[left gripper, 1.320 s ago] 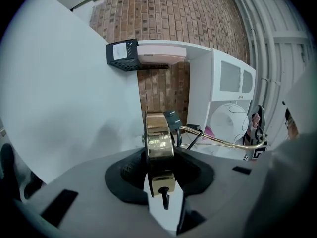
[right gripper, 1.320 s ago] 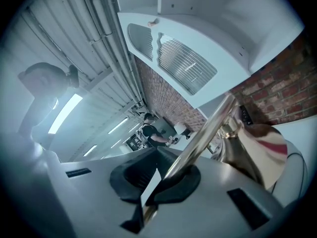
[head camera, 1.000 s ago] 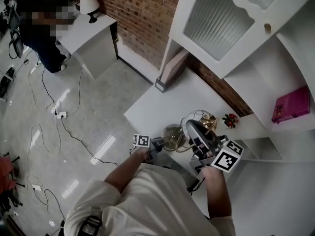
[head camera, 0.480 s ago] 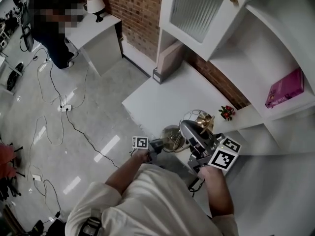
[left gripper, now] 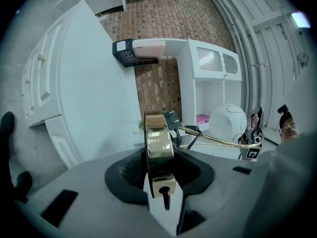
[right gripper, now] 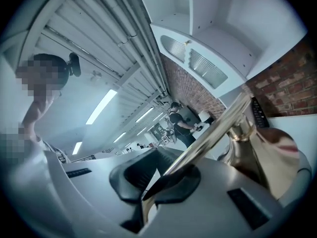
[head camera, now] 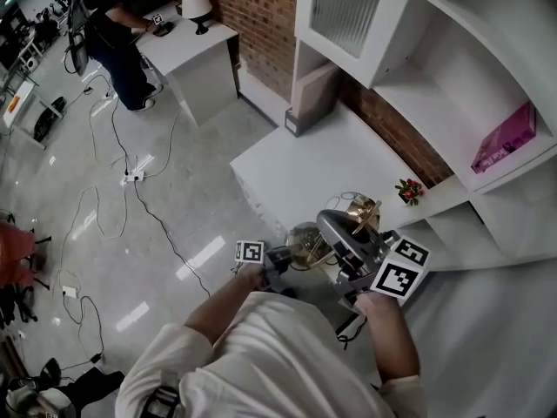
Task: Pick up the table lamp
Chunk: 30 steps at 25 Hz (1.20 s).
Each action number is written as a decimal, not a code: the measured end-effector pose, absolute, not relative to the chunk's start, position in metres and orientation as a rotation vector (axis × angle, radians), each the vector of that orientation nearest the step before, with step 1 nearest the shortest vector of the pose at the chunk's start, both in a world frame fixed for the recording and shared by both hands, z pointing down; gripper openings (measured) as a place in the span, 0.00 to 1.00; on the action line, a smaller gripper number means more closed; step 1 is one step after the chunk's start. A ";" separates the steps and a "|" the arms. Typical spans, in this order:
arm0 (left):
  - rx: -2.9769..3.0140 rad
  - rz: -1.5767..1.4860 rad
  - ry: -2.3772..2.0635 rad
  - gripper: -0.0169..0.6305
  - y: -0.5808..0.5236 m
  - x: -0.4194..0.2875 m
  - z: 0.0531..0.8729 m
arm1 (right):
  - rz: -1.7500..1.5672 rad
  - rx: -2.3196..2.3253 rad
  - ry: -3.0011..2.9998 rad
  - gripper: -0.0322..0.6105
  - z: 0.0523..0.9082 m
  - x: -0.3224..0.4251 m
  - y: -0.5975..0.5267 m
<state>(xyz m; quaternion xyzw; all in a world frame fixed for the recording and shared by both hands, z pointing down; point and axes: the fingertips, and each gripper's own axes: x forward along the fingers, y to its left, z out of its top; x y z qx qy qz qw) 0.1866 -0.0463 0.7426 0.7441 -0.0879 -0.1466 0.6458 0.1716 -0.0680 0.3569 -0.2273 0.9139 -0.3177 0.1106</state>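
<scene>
A gold table lamp (head camera: pixel 355 214) with a round base (head camera: pixel 306 244), a thin curved stem and a white globe shade (left gripper: pixel 227 124) hangs in the air over the near edge of the white desk (head camera: pixel 305 159). My left gripper (head camera: pixel 287 258) is shut on the rim of the gold base (left gripper: pixel 158 143), which stands on edge between its jaws. My right gripper (head camera: pixel 335 229) is shut on the thin gold stem (right gripper: pixel 213 133), which runs up and to the right out of its jaws (right gripper: pixel 166 180). In the left gripper view the stem (left gripper: pixel 218 142) arcs across to the right gripper's marker cube (left gripper: pixel 252 152).
A white shelf unit (head camera: pixel 452 68) with a pink box (head camera: pixel 503 138) stands behind the desk, against a brick wall. A small red flower pot (head camera: pixel 407 190) sits at the desk's right. Far left, a person (head camera: pixel 117 24) works at another white table (head camera: pixel 187 46). Cables (head camera: pixel 130 177) cross the floor.
Both grippers have travelled sideways together with the lamp, grips unchanged. The head view has swung, so the desk and shelves now sit higher and the far table shows more fully.
</scene>
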 end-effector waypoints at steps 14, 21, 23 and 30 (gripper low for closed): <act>1.712 -0.375 -0.330 0.25 -0.003 0.140 0.733 | -0.950 -0.590 2.768 0.06 0.344 0.130 -0.011; 1.731 -0.347 -0.313 0.25 0.011 0.107 0.727 | -0.958 -0.604 2.786 0.06 0.337 0.094 0.006; 1.720 -0.356 -0.286 0.25 0.015 0.099 0.722 | -0.949 -0.617 2.779 0.06 0.333 0.084 0.011; 1.729 -0.351 -0.256 0.24 0.025 0.063 0.716 | -0.928 -0.657 2.778 0.06 0.330 0.050 0.029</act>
